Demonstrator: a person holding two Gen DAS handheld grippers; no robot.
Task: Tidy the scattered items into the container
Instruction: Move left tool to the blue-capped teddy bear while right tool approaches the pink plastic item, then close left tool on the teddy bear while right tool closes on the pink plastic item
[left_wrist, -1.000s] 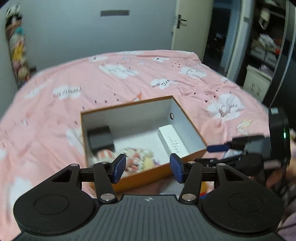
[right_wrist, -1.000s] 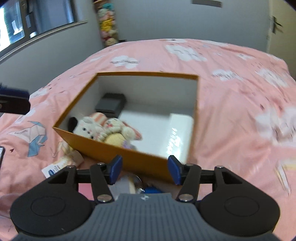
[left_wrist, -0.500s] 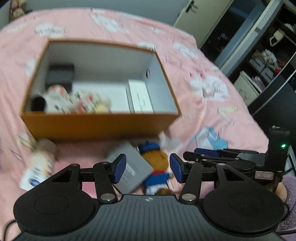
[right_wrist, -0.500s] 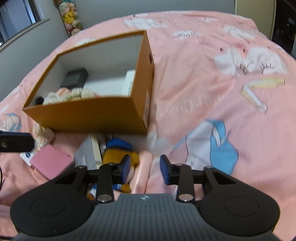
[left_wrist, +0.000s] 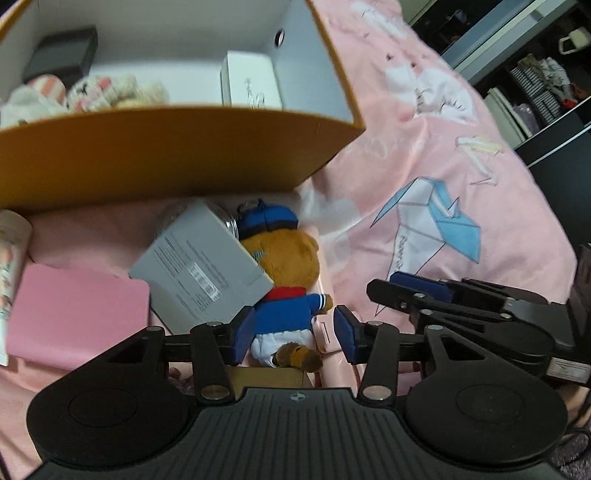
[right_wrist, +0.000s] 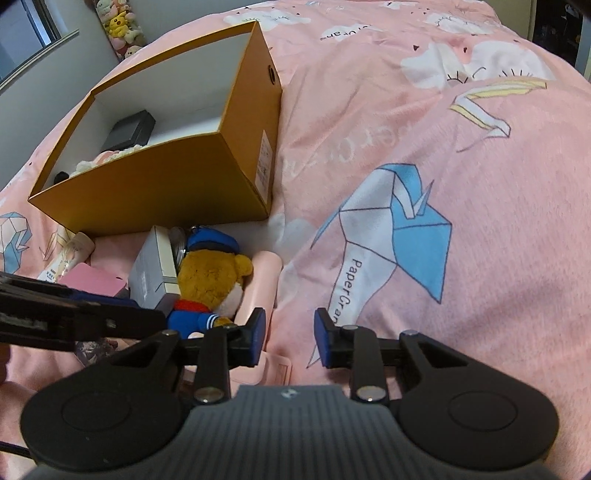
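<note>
An orange box (left_wrist: 166, 162) (right_wrist: 155, 192) with a white inside stands on the pink bed. It holds a black case (left_wrist: 62, 55), plush toys (left_wrist: 103, 92) and a white box (left_wrist: 251, 81). In front of it lie a brown bear in a blue sailor suit (left_wrist: 284, 258) (right_wrist: 210, 273), a grey box (left_wrist: 199, 273), a flat pink pad (left_wrist: 74, 317) and a pale pink case (right_wrist: 262, 277). My left gripper (left_wrist: 294, 334) hangs over the bear's legs. Its jaws are closing, with a gap still beside the bear. My right gripper (right_wrist: 290, 338) is narrowly open over bedding right of the bear.
A printed tube (left_wrist: 11, 243) lies at the box's left front corner. The pink bedspread (right_wrist: 443, 184) spreads wide to the right. A dark shelf unit (left_wrist: 535, 74) stands beyond the bed's right edge. Soft toys (right_wrist: 118, 22) hang on the far wall.
Both grippers have dropped from above the box to the pile in front of it and tilted downward. The right jaws have narrowed a lot, the left a little.
</note>
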